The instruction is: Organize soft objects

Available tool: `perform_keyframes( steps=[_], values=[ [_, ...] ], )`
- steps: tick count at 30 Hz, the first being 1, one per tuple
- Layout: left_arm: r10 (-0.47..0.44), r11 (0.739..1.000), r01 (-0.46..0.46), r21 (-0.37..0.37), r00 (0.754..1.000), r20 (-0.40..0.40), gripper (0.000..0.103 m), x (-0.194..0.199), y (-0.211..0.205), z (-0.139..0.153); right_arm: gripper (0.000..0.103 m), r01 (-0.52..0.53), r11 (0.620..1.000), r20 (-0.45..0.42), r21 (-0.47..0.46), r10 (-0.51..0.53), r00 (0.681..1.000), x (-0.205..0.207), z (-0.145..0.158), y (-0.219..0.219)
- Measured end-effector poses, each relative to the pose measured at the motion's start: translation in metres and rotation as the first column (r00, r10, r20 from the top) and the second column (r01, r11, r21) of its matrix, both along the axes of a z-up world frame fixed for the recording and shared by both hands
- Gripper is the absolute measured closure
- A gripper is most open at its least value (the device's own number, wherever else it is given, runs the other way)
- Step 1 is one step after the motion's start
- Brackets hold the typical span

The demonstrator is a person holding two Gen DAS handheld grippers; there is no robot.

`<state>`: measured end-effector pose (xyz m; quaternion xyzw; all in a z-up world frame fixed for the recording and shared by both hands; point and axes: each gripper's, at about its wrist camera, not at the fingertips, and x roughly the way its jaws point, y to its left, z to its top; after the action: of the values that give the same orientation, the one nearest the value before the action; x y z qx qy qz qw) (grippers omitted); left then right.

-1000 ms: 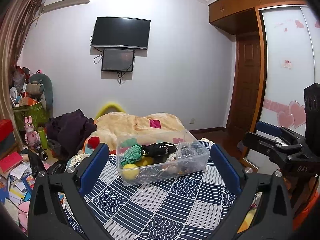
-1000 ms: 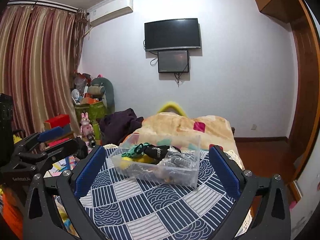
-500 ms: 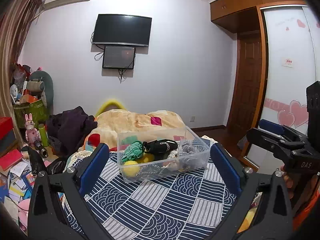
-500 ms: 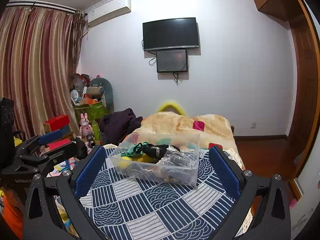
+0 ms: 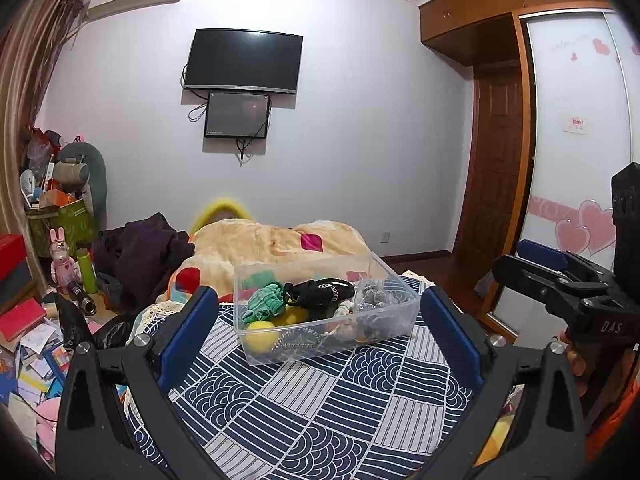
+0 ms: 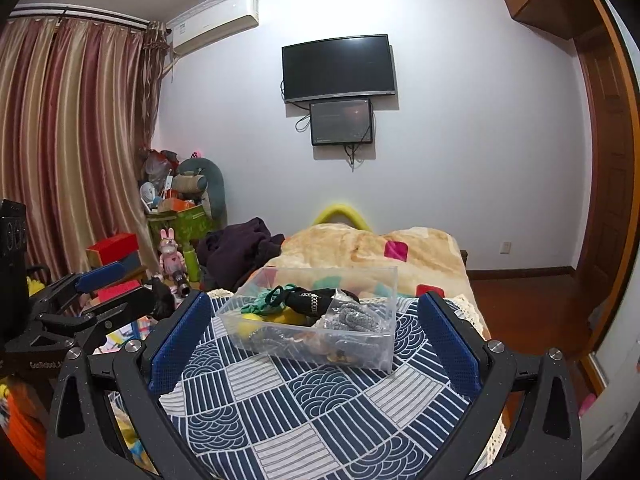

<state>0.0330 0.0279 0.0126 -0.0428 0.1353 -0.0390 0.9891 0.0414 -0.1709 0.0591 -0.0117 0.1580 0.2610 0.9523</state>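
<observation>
A clear plastic bin (image 5: 384, 332) stands on the blue patterned bedspread (image 5: 320, 412). It holds soft things: a green cloth (image 5: 266, 307), a black piece (image 5: 320, 294), a grey bundle (image 5: 374, 298) and a yellow ball (image 5: 260, 331). The bin also shows in the right wrist view (image 6: 360, 354). My left gripper (image 5: 318, 328) is open and empty, a short way in front of the bin. My right gripper (image 6: 312, 330) is open and empty, also short of the bin. Each gripper shows at the edge of the other's view.
A beige blanket (image 5: 276, 242) and a dark clothes pile (image 5: 140, 252) lie behind the bin. Clutter of boxes, books and toys (image 5: 36, 320) fills the floor at left. A wardrobe (image 5: 576, 160) and wooden door (image 5: 496, 168) stand at right.
Both views have tilted slightly, so the bin sits a little lower in frame. Both grippers stay open and empty.
</observation>
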Motion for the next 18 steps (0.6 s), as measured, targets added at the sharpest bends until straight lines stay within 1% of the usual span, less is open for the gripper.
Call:
perform_keyframes(
  steps=[6, 13, 18],
  values=[
    [-0.012, 1.000, 0.012, -0.007, 1.000, 0.001, 0.001, -0.0002, 0.0000, 0.0007, 0.000, -0.001, 1.000, 0.002, 0.001, 0.001, 1.000, -0.0003, 0.0001, -0.0005],
    [-0.018, 1.000, 0.018, 0.007, 1.000, 0.001, 0.001, -0.0012, -0.0043, -0.0002, 0.000, -0.003, 1.000, -0.004, 0.004, 0.003, 1.000, 0.0000, 0.0001, 0.0001],
    [-0.021, 1.000, 0.021, 0.004, 1.000, 0.001, 0.001, -0.0015, -0.0044, -0.0003, 0.000, -0.005, 1.000, -0.007, 0.002, 0.005, 1.000, -0.0019, -0.0010, 0.0024]
  ],
)
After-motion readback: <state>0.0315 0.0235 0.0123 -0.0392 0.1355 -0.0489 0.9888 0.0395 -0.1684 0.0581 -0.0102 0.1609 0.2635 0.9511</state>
